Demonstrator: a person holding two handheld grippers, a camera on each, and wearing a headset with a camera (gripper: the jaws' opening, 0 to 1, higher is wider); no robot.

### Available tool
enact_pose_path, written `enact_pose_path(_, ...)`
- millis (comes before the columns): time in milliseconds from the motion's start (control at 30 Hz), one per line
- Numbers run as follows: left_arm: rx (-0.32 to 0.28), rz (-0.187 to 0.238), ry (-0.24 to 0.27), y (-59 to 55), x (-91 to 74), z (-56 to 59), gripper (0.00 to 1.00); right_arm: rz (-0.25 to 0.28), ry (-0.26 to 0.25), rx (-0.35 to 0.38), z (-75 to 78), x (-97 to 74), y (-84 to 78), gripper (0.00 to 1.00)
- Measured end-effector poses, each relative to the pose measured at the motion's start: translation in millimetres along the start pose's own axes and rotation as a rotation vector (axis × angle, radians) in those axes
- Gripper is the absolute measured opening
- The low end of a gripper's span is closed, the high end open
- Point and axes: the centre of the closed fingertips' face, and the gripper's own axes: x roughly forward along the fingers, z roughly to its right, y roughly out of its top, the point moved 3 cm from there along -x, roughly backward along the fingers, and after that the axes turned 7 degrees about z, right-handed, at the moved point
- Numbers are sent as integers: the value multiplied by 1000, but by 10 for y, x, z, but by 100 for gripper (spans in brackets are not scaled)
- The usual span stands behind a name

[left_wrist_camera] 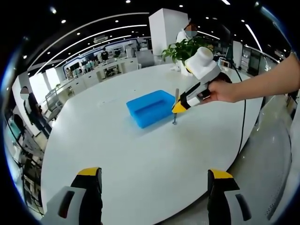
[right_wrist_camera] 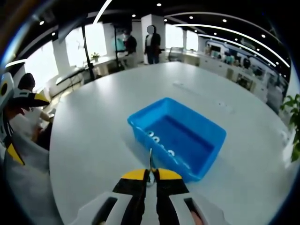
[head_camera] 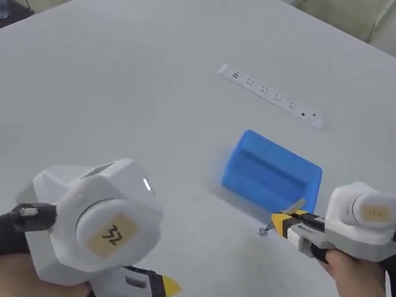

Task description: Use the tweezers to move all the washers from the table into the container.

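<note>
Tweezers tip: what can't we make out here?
Tweezers tip, right gripper view: thin against the container wall; a held washer can't be confirmed.
Same tip, head view: too small, and the container is motion-blurred.
Washers in the container, right gripper view: tiny pale specks, count unclear; near wall hides some floor.

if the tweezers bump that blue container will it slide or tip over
Probably slides rather than tips: the blue container is low and wide on the smooth white table. It looks like thin plastic holding few washers, so likely light and easily shoved.
</note>
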Motion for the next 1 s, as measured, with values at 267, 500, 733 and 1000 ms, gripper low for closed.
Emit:
enact_pose_path(267, 5, -4, 0, -8, 5, 2, 96, 2, 6, 9, 2, 19, 1, 3)
enact_pose_path(500, 7, -6, -1, -4, 1, 13, 96, -14, 9, -2, 8, 45, -36, 3)
enact_pose_path(733, 9, -8, -4, -3, 4, 17, 96, -1, 8, -6, 2, 39, -27, 3)
enact_pose_path(1000, 15, -3, -2, 28, -5, 6, 96, -14, 8, -7, 26, 46, -19, 3)
